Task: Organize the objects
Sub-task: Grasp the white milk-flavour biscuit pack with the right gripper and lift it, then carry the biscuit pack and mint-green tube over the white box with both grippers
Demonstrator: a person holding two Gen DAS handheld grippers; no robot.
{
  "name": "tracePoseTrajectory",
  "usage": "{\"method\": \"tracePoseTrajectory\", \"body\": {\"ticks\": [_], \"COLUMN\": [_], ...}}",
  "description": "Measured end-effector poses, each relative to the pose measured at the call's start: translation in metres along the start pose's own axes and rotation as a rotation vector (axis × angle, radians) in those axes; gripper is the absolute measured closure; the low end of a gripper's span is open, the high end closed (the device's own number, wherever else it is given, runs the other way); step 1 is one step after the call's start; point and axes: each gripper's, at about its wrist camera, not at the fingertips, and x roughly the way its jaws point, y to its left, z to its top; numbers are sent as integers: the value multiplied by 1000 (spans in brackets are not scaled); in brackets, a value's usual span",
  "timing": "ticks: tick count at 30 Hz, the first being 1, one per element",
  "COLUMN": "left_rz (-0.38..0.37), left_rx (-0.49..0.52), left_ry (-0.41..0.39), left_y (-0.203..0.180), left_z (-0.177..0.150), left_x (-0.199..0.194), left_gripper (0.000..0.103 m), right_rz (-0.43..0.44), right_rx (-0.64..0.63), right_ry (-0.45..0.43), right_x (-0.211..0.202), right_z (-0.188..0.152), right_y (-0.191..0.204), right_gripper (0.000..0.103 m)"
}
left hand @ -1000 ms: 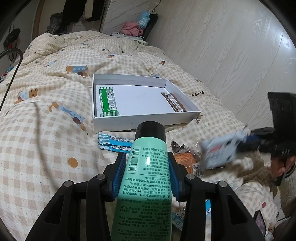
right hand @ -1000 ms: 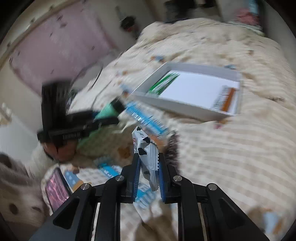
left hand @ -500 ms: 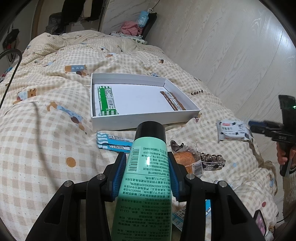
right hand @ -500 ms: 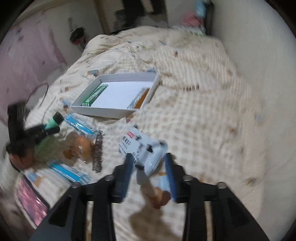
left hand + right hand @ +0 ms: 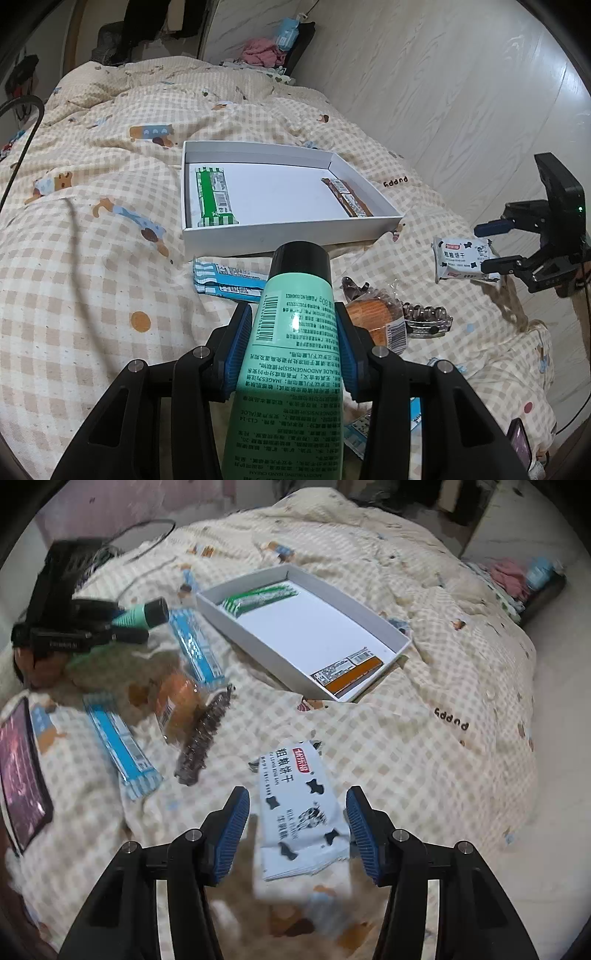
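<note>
- Jaws of the left gripper [image 5: 293,350] clamp a green tube [image 5: 291,354] by its sides, cap pointing ahead toward the box [image 5: 291,236]; that grip seems meant to carry it there.
- Jaws of the right gripper [image 5: 297,830] stand apart, both pads clear of the biscuit pack [image 5: 299,812] lying between them on the bed [image 5: 424,738], so nothing is held on that side.
- Ahead of the left jaws sits the one white box, open-topped and apparently the collecting place.
- Inside it lie two things: a green bar [image 5: 212,195] along one wall and a brown bar [image 5: 347,197] along the opposite wall, which leaves the middle free for more.
- Between the left jaws and the box lie blue packs [image 5: 229,280]; the right view shows three such packs in all.
- Beside those, one wrapped bun [image 5: 177,701] and one dark hair clip [image 5: 203,738] touch each other.
- One phone [image 5: 22,771] lies far to the left of the right jaws, probably not part of the sorting.
</note>
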Motion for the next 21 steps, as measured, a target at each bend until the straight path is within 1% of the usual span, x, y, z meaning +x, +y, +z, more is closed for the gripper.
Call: {"method": "tracePoseTrajectory", "body": {"ticks": [2,5,6,9,11,12,14,16,18,21], "left_rz": [-1,-2,-2,-1,-2,-1,-2,-2,-2,-1], "left_rx": [-1,-1,-1,-1,-2,-2,-1,-1,0,-1], "left_ry": [3,4,4,2,3,3,3,2,2,-1], "left_y": [1,1,1,1,1,0,1,0,1,1], "left_z": [0,0,0,-1,0,0,0,0,0,0], "left_x": [0,0,0,0,0,0,0,0,0,0], "left_gripper": [56,56,56,56,56,56,56,56,56,56], "right_rz": [4,-53,-58,-39,-54,-55,-55,-73,-67,-46], "right_rx": [-46,-176,-198,-221,-247,-250,-244,-228,-180,-68], "right_ry": [28,74,90,131,163,176,195,211,206,167], "right_x": [3,9,12,18,23,25,28,29,26,15], "right_z": [0,0,1,5,6,6,7,8,11,14], "right_y": [2,12,14,15,17,18,19,21,19,13], "right_gripper": [47,47,47,47,47,47,54,55,55,55]}}
